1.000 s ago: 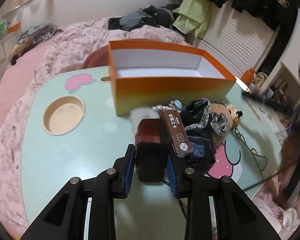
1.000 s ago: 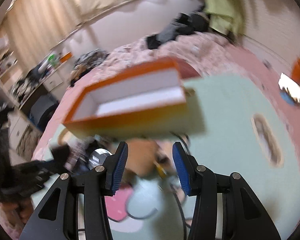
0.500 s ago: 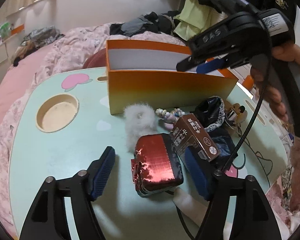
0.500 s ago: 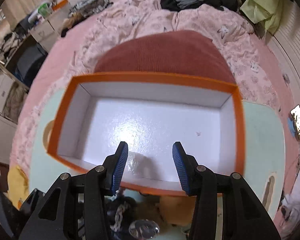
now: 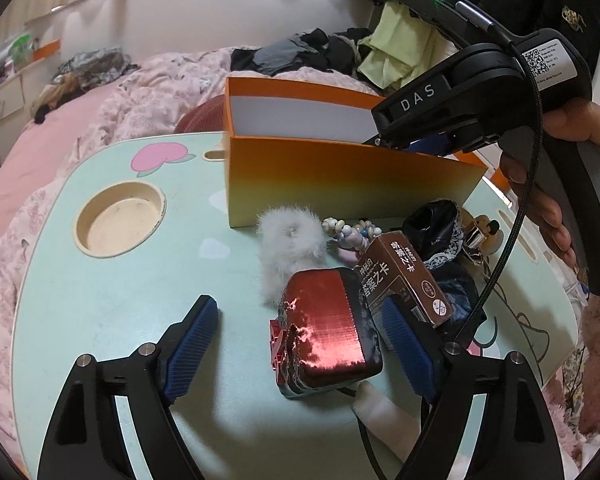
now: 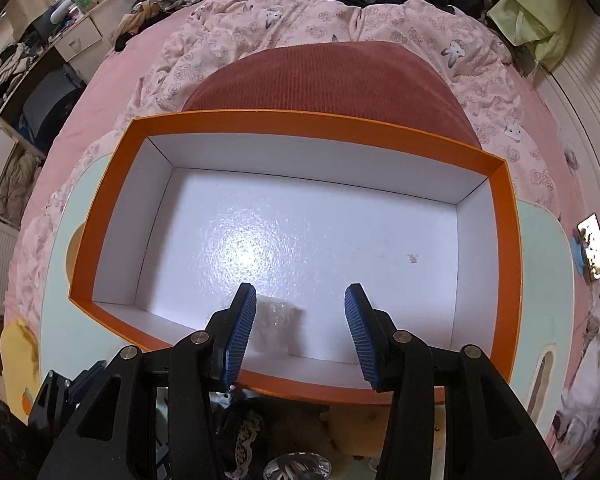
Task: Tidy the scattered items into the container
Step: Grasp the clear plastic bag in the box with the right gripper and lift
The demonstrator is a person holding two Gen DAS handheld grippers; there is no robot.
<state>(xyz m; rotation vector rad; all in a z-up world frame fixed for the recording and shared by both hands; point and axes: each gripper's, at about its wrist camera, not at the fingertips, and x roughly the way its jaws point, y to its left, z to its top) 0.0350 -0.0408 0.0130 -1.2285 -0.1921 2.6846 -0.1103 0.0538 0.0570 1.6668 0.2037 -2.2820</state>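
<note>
Two grippers noted. Left gripper [image 5: 300,344]: jaws opening, red foil pouch [image 5: 326,330] lies loose btwn them, nearer the right pad, long axis running away from the camera. Right gripper [image 6: 300,320]: parted, nothing held, over empty orange box [image 6: 308,126]. Left is nearer the pouch; box sits beyond it.

The box [image 6: 112,216] looks like cardboard, matt orange outside and glossy white within, its floor finely pebbled and catching a glare. The pouch [image 5: 326,332] shines with ribbed red foil, the scrunchie [image 5: 288,236] is white fluff, and the carton [image 5: 406,276] is printed brown card. The table [image 5: 100,304] is smooth, matt mint green.
</note>
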